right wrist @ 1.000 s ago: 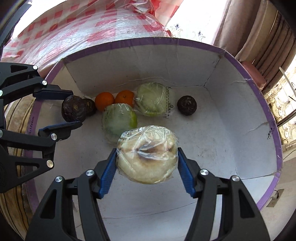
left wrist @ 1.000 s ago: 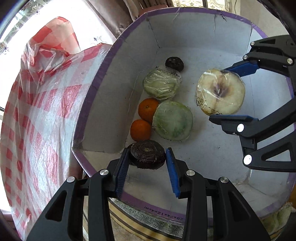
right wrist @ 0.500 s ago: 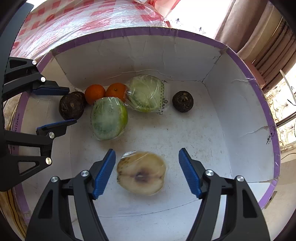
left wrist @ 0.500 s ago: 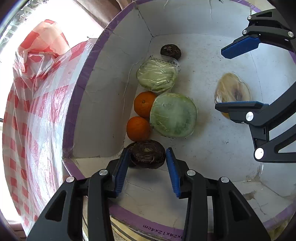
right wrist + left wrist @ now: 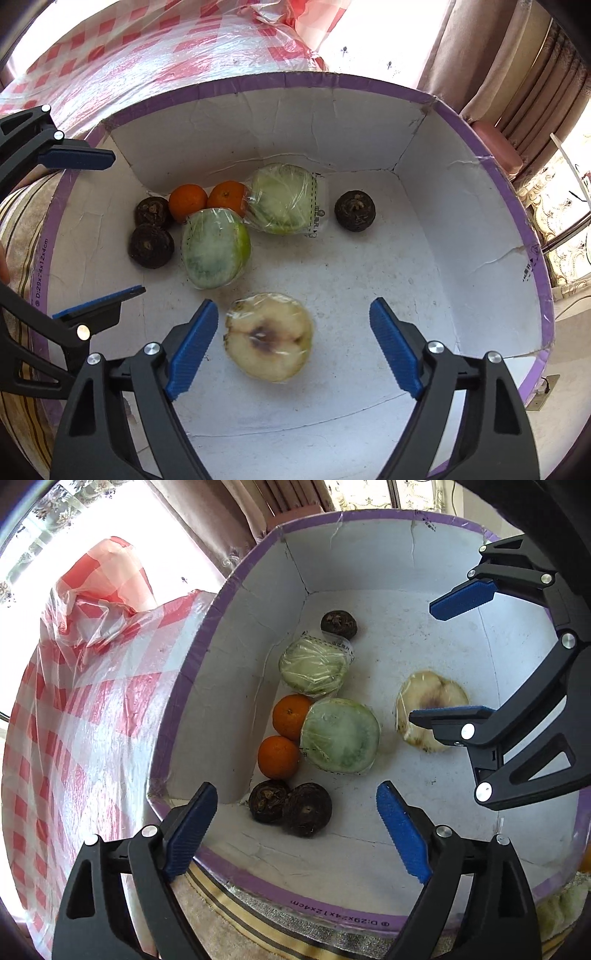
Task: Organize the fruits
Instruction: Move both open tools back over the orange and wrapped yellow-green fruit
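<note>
Tabletop [image 5: 236, 928], striped cloth: one white, purple-rimmed box [image 5: 236, 590]; beside it, red-checked plastic sheet [image 5: 74, 709].

The box [image 5: 369, 122] was white inside, smudged grey on its floor, with a purple rim. Two oranges [image 5: 284, 734] were bright orange. Three small round fruits [image 5: 151, 245] were dark brown, almost black. One wrapped half fruit [image 5: 216, 249] showed a pale green face with a deeper green skin; another wrapped piece [image 5: 280, 199] was yellowish green (its label white with a dashed black border). The wrapped half pear [image 5: 269, 336] was cream with a brown bruise at its core. Both grippers had black frames and blue ribbed pads [image 5: 192, 339]. The plastic cloth [image 5: 74, 701] beyond the box was checked red and white.
</note>
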{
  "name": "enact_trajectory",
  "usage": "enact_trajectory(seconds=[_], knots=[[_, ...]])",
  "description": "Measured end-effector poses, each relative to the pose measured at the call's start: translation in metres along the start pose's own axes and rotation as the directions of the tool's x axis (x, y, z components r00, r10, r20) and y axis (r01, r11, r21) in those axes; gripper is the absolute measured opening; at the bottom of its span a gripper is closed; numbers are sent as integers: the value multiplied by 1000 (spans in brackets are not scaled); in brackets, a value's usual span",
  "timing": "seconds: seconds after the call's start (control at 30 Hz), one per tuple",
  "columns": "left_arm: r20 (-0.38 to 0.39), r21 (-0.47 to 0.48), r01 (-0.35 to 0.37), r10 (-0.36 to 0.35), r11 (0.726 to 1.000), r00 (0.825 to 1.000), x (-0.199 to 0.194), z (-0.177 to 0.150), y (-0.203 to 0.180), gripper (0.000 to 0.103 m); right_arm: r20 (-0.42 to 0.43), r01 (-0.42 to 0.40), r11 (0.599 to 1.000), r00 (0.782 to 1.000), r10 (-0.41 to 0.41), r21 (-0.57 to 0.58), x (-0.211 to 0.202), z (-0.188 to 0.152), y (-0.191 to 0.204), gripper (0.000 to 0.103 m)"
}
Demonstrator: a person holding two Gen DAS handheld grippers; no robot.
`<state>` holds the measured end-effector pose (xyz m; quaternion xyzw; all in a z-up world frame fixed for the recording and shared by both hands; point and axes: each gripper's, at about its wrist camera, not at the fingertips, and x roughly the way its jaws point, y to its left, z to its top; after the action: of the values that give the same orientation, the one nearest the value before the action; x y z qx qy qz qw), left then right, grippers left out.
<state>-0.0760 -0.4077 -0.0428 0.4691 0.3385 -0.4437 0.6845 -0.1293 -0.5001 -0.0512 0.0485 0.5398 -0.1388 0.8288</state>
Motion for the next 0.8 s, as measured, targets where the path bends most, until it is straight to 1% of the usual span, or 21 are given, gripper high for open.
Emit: enact_trajectory(seconds=[0.1,0.17,0.23,0.27,0.33,0.37,0.43,0.53,0.63,0.67,0.7,0.73,0.8], knots=[[48,-31,-7,9,1000,999,-13,-1,5,88,63,-15,999,998,13,31,-16,4,-7,87],[93,-62,-13,19,998,996,-24,-3,9,88,146,-9,998,989,0,62,-33,7,-12,96],[140,-109,-29,44,994,989,-36,-5,16,88,235,-3,995,972,-20,97,-52,10,-18,99],[161,-138,-30,52,990,986,-43,-7,20,88,272,-16,993,962,-16,115,-61,11,-21,101],[192,-208,-44,85,977,978,-54,-11,31,88,338,-44,988,941,-9,149,-77,13,-27,101],[203,-242,-52,103,969,974,-60,-14,36,88,366,-43,986,930,-20,163,-85,14,-28,101],[225,-303,-60,133,951,965,-71,-21,46,88,401,-1,983,913,-75,185,-98,16,-26,101],[242,-391,-92,199,916,950,-89,-35,62,88,429,96,967,882,-192,236,-113,19,-24,101],[268,-483,-140,298,865,916,-110,-53,75,89,440,160,945,855,-276,284,-121,22,-19,101],[275,-516,-128,305,847,912,-116,-61,81,89,448,168,943,847,-287,288,-124,22,-16,101],[277,-553,-104,301,826,913,-120,-68,90,89,451,180,939,840,-302,293,-126,22,-13,101],[288,-591,-81,304,802,908,-124,-77,97,89,450,192,934,836,-316,300,-128,24,-9,101],[318,-656,-49,335,754,887,-135,-99,107,89,455,184,936,835,-310,300,-131,25,-3,101]])
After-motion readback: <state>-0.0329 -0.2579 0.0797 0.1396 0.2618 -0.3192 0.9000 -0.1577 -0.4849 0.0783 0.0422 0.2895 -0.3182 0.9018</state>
